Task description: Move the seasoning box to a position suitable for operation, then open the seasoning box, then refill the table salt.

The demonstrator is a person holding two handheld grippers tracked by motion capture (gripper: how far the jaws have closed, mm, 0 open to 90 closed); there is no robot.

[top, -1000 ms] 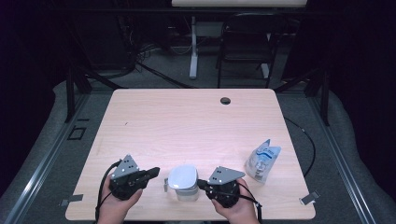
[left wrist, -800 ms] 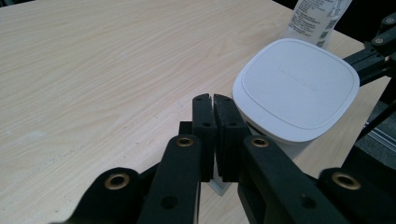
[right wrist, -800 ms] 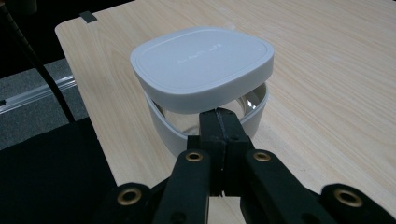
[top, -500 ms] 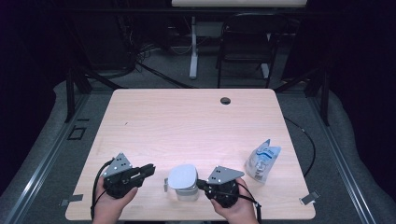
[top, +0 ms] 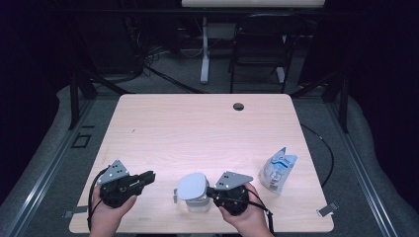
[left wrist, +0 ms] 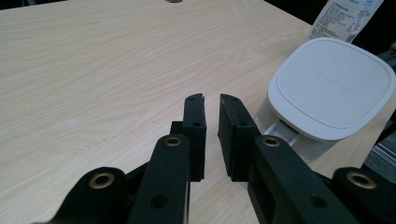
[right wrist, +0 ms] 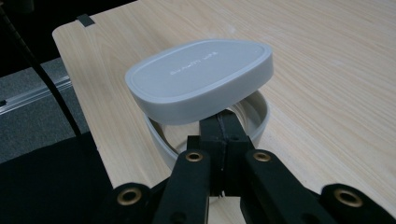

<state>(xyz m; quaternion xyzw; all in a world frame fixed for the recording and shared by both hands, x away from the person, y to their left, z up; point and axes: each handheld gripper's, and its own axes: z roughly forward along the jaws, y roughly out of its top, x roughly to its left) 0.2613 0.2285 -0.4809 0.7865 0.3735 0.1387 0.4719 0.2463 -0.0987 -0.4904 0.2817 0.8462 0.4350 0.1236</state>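
Note:
A white container (top: 198, 204) stands near the table's front edge, its white lid (top: 191, 186) lying askew on top. My right gripper (top: 211, 191) is shut on the container's right-hand wall (right wrist: 256, 117), just under the lid (right wrist: 201, 74), with my jaws pinched at the rim (right wrist: 219, 122). My left gripper (top: 149, 176) lies a short way left of the container and does not touch it. Its jaws have just been opening and stand slightly apart (left wrist: 211, 99) with nothing between them. In the left gripper view the lid (left wrist: 331, 86) sits to the right.
A small white and blue bag (top: 277, 170) stands at the table's right side and shows at the top right as a bag (left wrist: 348, 16). A cable hole (top: 238, 106) is at the table's far edge. A chair (top: 259, 44) stands beyond the table.
My left gripper has drawn away to the left from the container's side, and its jaws have parted a little. The right gripper and the container have stayed put.

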